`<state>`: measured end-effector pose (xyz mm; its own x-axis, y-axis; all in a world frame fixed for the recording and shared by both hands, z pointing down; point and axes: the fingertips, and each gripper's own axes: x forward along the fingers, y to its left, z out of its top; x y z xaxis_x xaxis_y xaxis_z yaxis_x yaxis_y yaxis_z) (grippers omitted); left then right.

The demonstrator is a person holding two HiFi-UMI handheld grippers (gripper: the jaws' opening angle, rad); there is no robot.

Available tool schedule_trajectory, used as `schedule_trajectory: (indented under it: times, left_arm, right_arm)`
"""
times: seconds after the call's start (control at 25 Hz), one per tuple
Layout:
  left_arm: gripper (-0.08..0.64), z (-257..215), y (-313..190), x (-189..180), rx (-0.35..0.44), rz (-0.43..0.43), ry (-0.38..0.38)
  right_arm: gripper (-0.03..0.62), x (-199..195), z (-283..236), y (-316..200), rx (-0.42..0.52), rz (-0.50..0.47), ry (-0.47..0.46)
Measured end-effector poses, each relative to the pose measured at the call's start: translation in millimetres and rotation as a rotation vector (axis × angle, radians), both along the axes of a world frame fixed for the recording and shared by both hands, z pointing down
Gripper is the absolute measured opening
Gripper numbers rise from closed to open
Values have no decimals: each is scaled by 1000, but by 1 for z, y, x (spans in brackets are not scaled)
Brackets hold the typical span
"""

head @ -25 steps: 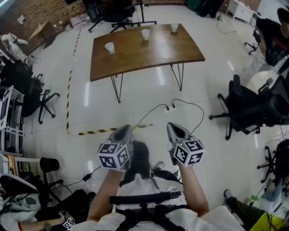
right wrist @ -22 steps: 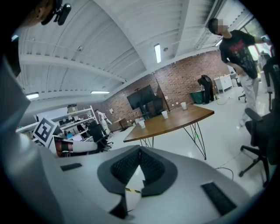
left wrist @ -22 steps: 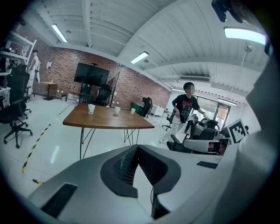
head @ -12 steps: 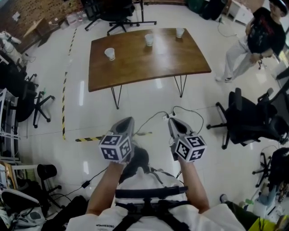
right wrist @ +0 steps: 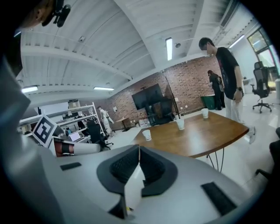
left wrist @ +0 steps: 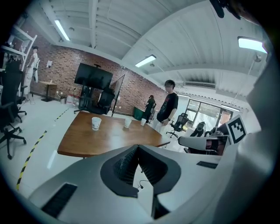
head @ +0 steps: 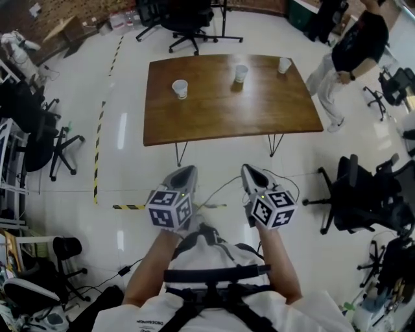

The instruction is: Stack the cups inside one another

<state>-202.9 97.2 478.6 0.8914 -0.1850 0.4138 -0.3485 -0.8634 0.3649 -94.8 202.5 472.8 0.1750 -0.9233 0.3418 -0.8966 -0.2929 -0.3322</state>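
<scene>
Both grippers are hanging out short of the tabletop [head: 227,113], side by side over the floor on its near side. Our left gripper [head: 186,170] has its jaws together with nothing in them. Our right gripper [head: 249,169] has jaws that have just been easing open a hair, but the tips look practically touching and there's nothing between them either.

A strip of yellow-and-black tape [head: 130,207] lies on the floor off the tabletop's near-left corner. A black office chair [head: 363,194] is parked off its near-right corner.

All three cups are up on the tabletop, upright, well apart from each other, and none of them sits inside another. The left cup [head: 179,89] is in the tabletop's left half. The middle cup [head: 240,72] is near its far edge, around the centre. The right cup [head: 284,65] is at its far-right corner.

A person [head: 353,45] stands just off the tabletop's far-right corner, and a swivel chair [head: 188,16] sits beyond its far edge.
</scene>
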Motion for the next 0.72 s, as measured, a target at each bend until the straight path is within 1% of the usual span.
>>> schedule_trajectory:
  times: [0.32, 0.6, 0.72]
  left_arm:
    - [-2, 1, -54, 7, 9, 4, 12]
    - [-2, 8, -80, 18, -2, -30, 16]
    - [-2, 13, -93, 22, -6, -66, 8]
  right_arm:
    - [29, 4, -5, -62, 10, -29, 28]
    - [31, 18, 5, -100, -4, -74, 29]
    - [56, 27, 10, -124, -5, -111, 23]
